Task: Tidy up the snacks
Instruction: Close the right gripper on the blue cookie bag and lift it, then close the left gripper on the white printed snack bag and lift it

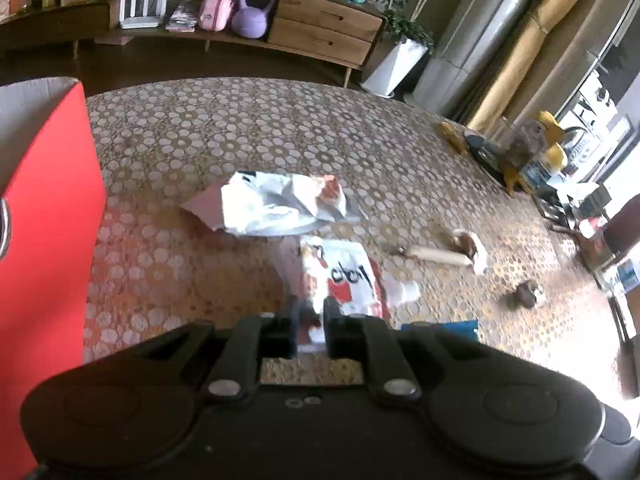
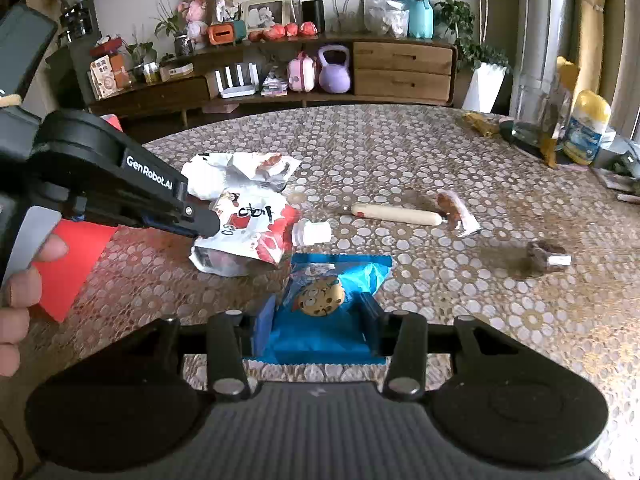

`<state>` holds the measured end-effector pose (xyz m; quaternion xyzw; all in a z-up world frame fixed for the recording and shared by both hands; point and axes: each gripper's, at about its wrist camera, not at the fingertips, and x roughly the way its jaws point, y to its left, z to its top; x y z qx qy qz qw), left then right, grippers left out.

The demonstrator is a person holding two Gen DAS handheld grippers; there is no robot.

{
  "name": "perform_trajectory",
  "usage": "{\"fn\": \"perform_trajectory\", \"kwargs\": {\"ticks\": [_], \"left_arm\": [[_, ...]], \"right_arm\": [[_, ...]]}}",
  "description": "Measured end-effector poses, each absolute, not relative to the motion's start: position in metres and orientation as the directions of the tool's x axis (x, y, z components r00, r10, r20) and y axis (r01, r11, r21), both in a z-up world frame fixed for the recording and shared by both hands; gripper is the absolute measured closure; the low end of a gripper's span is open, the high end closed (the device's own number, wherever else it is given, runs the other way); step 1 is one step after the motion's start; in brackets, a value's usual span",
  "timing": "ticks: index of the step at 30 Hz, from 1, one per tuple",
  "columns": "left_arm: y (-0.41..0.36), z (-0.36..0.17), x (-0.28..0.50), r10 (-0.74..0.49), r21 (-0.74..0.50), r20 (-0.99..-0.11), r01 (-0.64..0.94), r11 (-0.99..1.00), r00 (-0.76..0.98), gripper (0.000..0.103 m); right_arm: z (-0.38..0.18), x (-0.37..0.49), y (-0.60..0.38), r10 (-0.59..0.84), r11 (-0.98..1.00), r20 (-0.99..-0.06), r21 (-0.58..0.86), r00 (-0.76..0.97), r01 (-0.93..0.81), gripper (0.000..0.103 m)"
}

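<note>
My left gripper [image 1: 311, 312] is shut on the near end of a red-and-white spouted pouch [image 1: 348, 276], which also shows in the right wrist view [image 2: 248, 232] with the left gripper [image 2: 204, 226] pinching its left edge. My right gripper [image 2: 318, 316] has its fingers on both sides of a blue cookie packet [image 2: 324, 300] lying on the table; its corner shows in the left wrist view [image 1: 440, 326]. A crumpled white snack bag [image 1: 280, 204] lies beyond the pouch. A red box [image 1: 44, 220] stands at the left.
A pale sausage stick [image 2: 396, 214], a small wrapped brown snack [image 2: 456, 208] and a dark wrapped candy [image 2: 546, 258] lie on the patterned tablecloth [image 2: 440, 152]. A glass, a yellow-capped bottle [image 2: 586, 128] and clutter stand at the far right edge.
</note>
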<state>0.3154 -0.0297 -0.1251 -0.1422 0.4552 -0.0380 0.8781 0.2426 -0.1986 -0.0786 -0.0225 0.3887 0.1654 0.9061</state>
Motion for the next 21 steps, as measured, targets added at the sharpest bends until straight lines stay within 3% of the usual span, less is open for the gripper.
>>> {"fn": "perform_trajectory", "kwargs": {"ticks": [4,6,10,11,13,14,15,21], "left_arm": [[-0.032,-0.123,0.309,-0.205,-0.276,-0.794,-0.039,0.96,0.573,0.093],[-0.031,-0.121,0.307,-0.201,-0.268,-0.795,-0.034,0.963,0.573,0.084],[-0.029,-0.117,0.308,-0.184,-0.251,-0.792,-0.036,0.967,0.582,0.074],[-0.028,-0.116,0.309,-0.183,-0.254,-0.789,-0.039,0.966,0.587,0.066],[-0.027,-0.114,0.309,-0.179,-0.257,-0.782,-0.048,0.965,0.598,0.038],[-0.028,-0.112,0.309,-0.166,-0.248,-0.774,-0.051,0.967,0.61,0.015],[-0.029,-0.11,0.308,-0.148,-0.235,-0.763,-0.056,0.97,0.629,0.007],[-0.043,-0.112,0.331,-0.135,-0.226,-0.761,-0.065,0.972,0.635,0.003]], "right_arm": [[-0.072,0.23,-0.205,0.282,0.946,-0.704,0.092,0.651,-0.309,0.059],[-0.072,0.225,-0.208,0.283,0.947,-0.706,0.101,0.649,-0.303,0.059],[-0.073,0.222,-0.217,0.289,0.949,-0.706,0.12,0.647,-0.293,0.059],[-0.074,0.22,-0.218,0.29,0.949,-0.705,0.122,0.647,-0.292,0.059],[-0.075,0.22,-0.221,0.295,0.948,-0.703,0.13,0.647,-0.29,0.059],[-0.076,0.22,-0.222,0.297,0.948,-0.702,0.134,0.647,-0.289,0.059],[-0.076,0.22,-0.223,0.299,0.948,-0.701,0.138,0.647,-0.288,0.059],[-0.08,0.223,-0.225,0.313,0.945,-0.697,0.16,0.645,-0.285,0.059]]}}
